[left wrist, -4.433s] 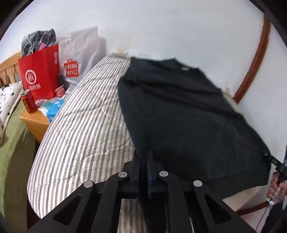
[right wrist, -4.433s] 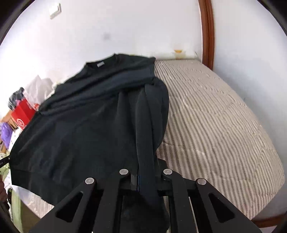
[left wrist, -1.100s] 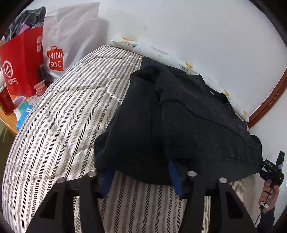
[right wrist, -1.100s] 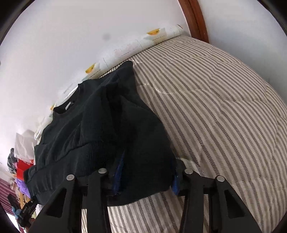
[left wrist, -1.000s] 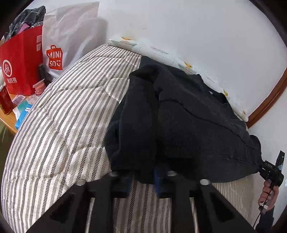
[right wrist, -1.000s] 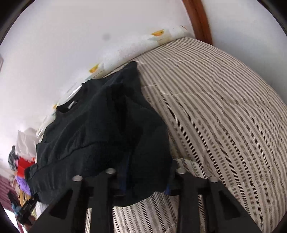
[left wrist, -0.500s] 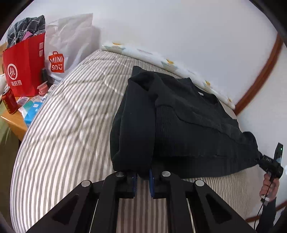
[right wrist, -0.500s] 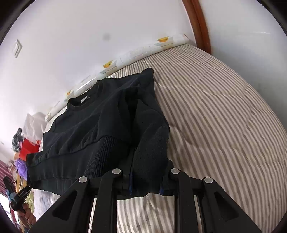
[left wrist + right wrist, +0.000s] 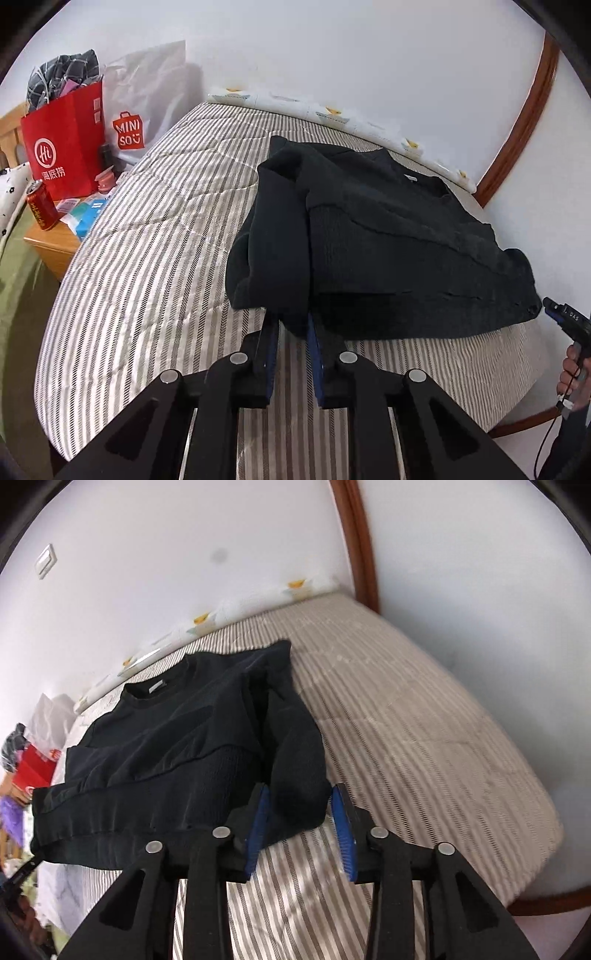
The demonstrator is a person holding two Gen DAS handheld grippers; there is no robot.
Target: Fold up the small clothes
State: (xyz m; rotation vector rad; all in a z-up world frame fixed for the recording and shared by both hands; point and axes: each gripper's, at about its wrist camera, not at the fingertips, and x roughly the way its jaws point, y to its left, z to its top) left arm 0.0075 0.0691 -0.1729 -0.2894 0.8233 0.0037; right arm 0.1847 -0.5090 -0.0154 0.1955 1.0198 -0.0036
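Black jaws of the left gripper (image 9: 291,325) at lower centre have just eased slightly apart, a fold of the dark sweater (image 9: 369,236) still between them. In the right wrist view, the right gripper (image 9: 301,812) has just been spreading, jaws now apart around a sleeve. Beyond, the sweater lies mid-frame on the striped bed (image 9: 155,236); a red bag (image 9: 62,147) stands upper left.
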